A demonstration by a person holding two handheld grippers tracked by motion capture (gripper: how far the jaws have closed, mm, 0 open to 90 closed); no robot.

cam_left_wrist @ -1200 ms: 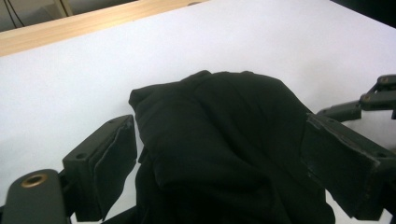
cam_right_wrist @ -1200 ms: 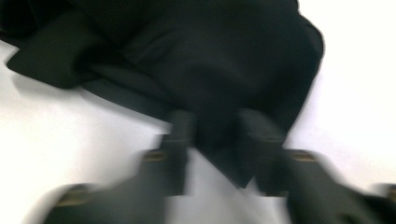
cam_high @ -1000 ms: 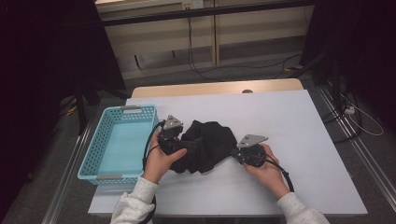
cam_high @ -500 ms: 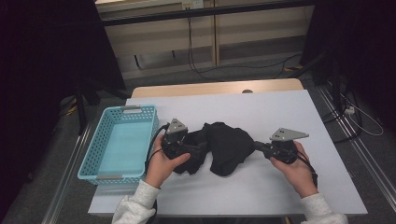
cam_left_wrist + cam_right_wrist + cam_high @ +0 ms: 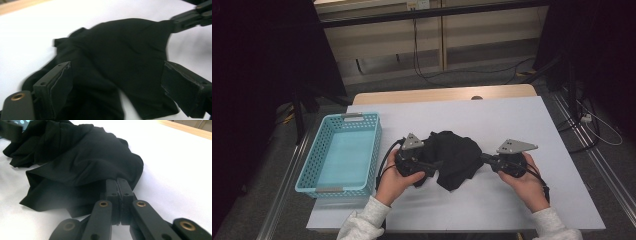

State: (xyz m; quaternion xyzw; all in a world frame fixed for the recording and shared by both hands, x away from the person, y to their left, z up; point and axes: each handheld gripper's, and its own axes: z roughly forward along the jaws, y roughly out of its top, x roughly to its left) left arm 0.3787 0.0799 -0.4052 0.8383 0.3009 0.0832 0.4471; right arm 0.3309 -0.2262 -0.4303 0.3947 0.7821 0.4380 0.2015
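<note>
Black cloth [image 5: 455, 159] is pinched in my right claw [image 5: 117, 185]; my left claw [image 5: 115, 92] is wide, so I should grab an edge first.

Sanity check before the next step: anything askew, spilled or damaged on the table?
Nothing stands out. The crumpled black cloth garment lies bunched on the white table, pinched at one edge by the right gripper. The left gripper is open over it. The light-blue perforated plastic basket sits square.
</note>
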